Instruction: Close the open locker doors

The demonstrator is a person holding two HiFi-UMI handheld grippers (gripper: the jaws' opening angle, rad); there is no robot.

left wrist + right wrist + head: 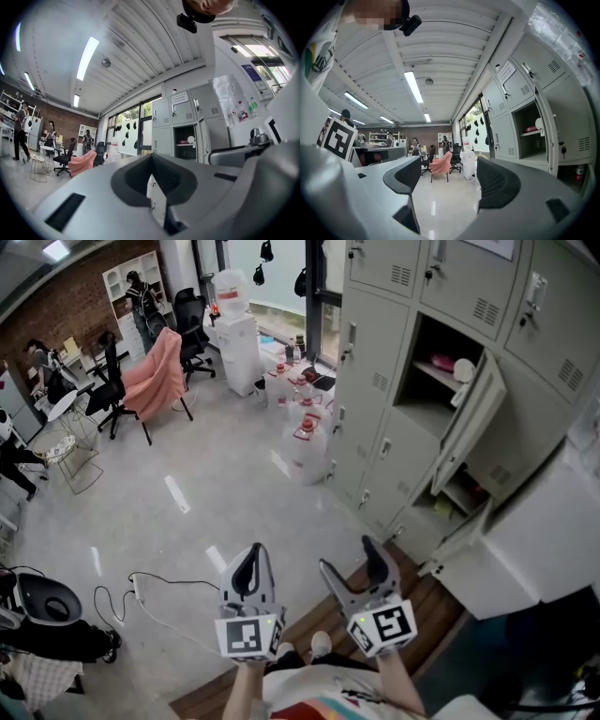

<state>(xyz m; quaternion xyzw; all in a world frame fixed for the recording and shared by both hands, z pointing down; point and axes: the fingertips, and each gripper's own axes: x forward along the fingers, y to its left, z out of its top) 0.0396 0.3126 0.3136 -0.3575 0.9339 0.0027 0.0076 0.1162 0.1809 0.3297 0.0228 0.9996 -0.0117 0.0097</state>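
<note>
Only half-visible, lower open locker [461,491] — left gripper [252,557] closed, right gripper [347,555] open, empty.

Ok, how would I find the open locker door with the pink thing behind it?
Look at the wall of grey lockers on the right of the room. Partway up, one door hangs swung outward. Unlike the shut doors above and left of it, it shows a shelf holding something pink and a round white thing.

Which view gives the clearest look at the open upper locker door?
Head view: the open locker door shows whole, swung out from its compartment. Left gripper view shows the door small and distant; right gripper view shows the door nearly edge-on.
</note>
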